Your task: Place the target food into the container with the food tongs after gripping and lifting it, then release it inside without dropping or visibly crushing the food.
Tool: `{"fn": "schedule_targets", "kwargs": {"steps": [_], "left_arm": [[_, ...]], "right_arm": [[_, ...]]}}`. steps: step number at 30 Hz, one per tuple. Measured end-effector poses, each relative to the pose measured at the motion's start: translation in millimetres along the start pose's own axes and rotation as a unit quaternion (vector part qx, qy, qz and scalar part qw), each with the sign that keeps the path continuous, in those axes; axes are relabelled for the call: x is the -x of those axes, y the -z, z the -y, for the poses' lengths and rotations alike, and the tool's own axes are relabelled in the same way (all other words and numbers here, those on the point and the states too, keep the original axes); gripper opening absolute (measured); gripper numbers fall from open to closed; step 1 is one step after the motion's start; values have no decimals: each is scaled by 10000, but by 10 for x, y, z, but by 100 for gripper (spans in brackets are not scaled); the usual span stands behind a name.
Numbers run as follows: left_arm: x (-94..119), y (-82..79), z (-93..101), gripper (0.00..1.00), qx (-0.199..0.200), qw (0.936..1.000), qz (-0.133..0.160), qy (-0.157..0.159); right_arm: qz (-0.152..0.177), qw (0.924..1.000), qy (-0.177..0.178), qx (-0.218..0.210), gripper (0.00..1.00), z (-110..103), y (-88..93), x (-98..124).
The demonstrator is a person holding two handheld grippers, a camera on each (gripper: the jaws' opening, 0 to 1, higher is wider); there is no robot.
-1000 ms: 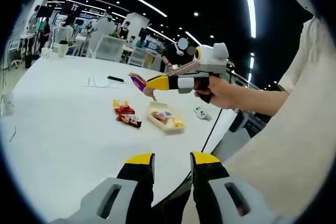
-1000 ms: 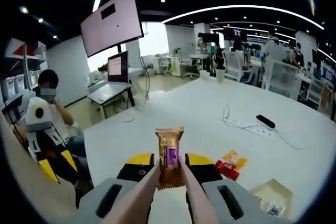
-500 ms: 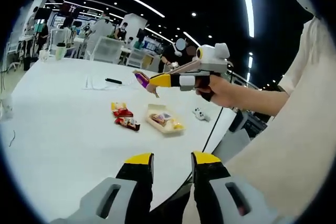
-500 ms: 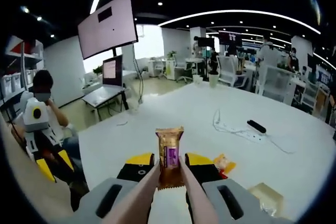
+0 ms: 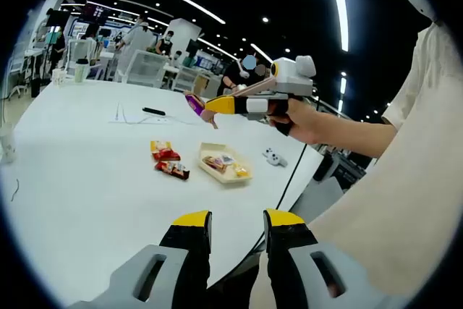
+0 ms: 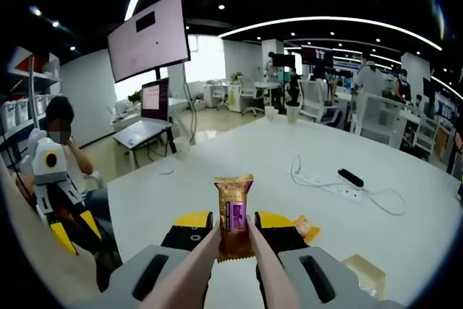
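Right gripper (image 6: 233, 223) clenches tongs (image 6: 217, 265) holding snack bar (image 6: 233, 215), label unreadable; left gripper (image 5: 235, 223) released; tray (image 5: 225, 165), red packets (image 5: 168, 161) on table (image 5: 79, 171)

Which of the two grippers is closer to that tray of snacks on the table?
Right. The right gripper, clamping tongs on a gold snack bar, hangs just above the tray. The left gripper sits back at the table's near edge.

My tongs (image 6: 228, 265) are pale pink, pinching a golden-brown snack wrapper (image 6: 233, 213) with a purple panel. My grippers' jaws are black with yellow tips. The table (image 5: 87, 179) is white; the tray (image 5: 224, 166) cream, red packets (image 5: 168, 161) beside it.
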State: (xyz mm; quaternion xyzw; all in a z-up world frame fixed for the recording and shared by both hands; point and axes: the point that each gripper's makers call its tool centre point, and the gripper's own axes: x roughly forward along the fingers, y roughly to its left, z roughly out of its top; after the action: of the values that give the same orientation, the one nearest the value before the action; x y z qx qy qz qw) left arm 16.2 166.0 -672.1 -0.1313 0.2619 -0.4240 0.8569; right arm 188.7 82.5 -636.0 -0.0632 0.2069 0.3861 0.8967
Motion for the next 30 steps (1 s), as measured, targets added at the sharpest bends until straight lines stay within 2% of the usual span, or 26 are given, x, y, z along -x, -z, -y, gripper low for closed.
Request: {"fn": "schedule_targets", "kwargs": {"steps": [15, 30], "left_arm": [[59, 13, -56, 28, 60, 9999, 59, -82], [20, 26, -45, 28, 70, 10000, 49, -32]], "right_arm": [[33, 10000, 47, -9, 22, 58, -73, -53], [20, 9999, 133, -99, 22, 119, -34, -7]]}}
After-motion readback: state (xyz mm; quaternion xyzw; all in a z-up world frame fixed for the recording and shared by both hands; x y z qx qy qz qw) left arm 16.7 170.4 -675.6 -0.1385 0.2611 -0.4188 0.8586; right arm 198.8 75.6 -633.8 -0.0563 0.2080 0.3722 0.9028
